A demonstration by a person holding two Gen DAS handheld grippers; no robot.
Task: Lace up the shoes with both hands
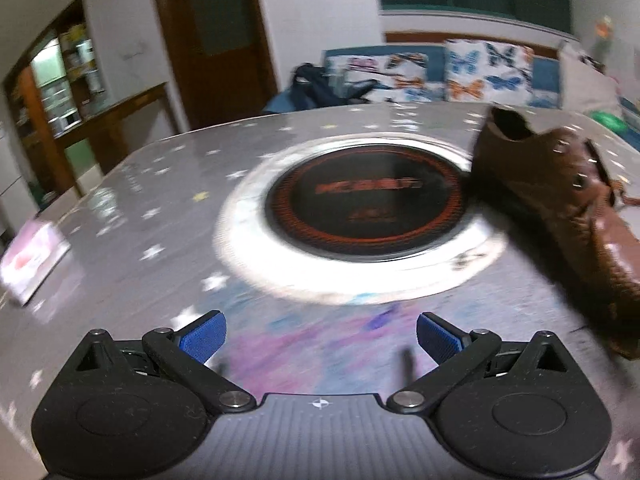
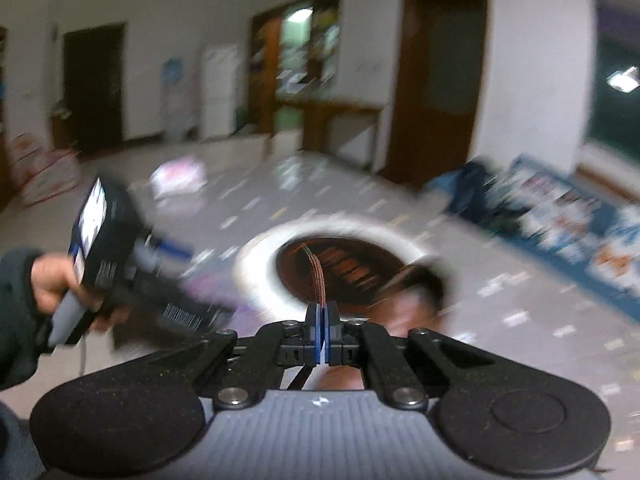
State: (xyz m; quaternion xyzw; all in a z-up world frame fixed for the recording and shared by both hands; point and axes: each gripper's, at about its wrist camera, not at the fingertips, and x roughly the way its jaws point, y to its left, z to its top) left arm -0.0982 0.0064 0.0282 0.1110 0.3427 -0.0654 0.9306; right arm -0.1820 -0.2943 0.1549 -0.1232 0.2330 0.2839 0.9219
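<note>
A brown leather shoe lies on the star-patterned table at the right of the left wrist view, its eyelets facing up. My left gripper stands open over the table, left of the shoe, with nothing between its blue pads. In the right wrist view my right gripper is shut on a brown woven shoelace whose tipped end sticks up beyond the pads. The shoe shows only as a brown blur just behind the right gripper. The left gripper's body and the hand holding it appear at the left.
A round black induction hob with a white ring sits in the table's middle. A pink and white packet lies near the left table edge. A sofa with butterfly cushions stands behind the table, and doors and shelves line the walls.
</note>
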